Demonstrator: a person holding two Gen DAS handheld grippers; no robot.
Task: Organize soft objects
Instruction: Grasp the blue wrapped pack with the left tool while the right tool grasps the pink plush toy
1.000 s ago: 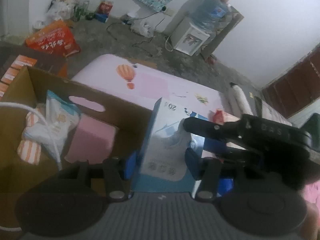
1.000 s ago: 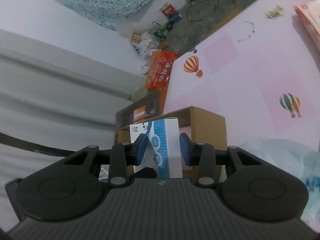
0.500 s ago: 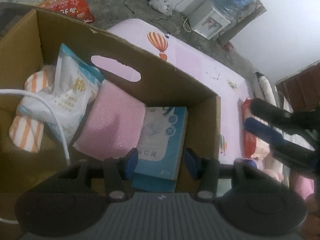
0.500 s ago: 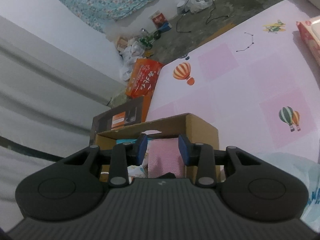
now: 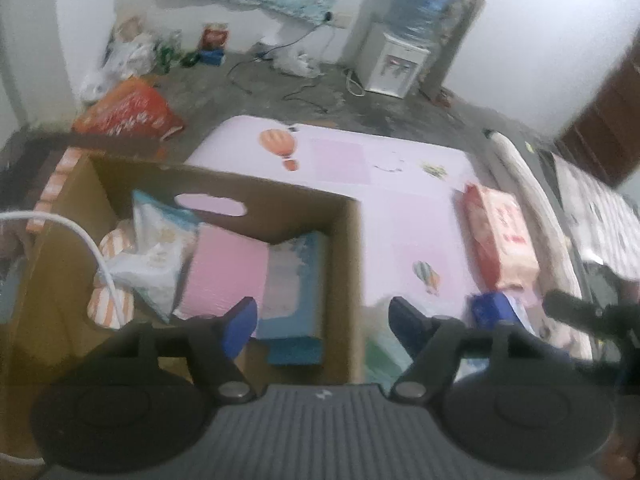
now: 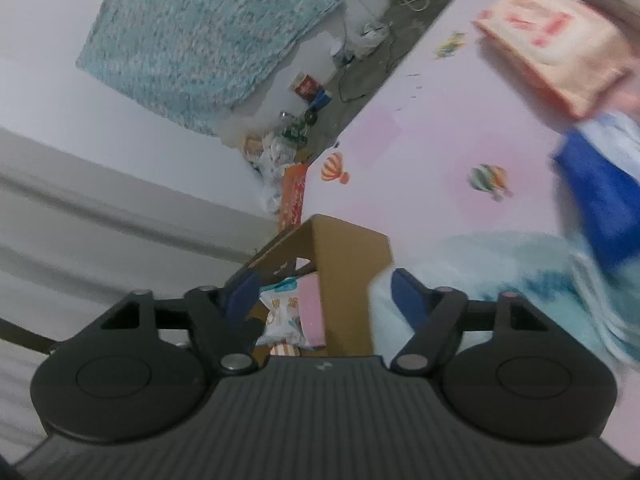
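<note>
Right now both grippers' jaws are opening with nothing gripped. The left gripper (image 5: pixel 322 318) hangs over the brown cardboard box (image 5: pixel 352 264), blue pads spread wide above its right wall. Inside lie a blue-and-white tissue pack (image 5: pixel 294 300), a flat pink foam pad (image 5: pixel 228 272) touching its left side, a white plastic wipes pouch (image 5: pixel 156 256) and an orange-striped soft toy (image 5: pixel 108 300). The right gripper (image 6: pixel 324 294) points at the box's corner. A pink-red wipes packet (image 5: pixel 500 240) rests on the pale pink balloon-print mat (image 5: pixel 400 208).
</note>
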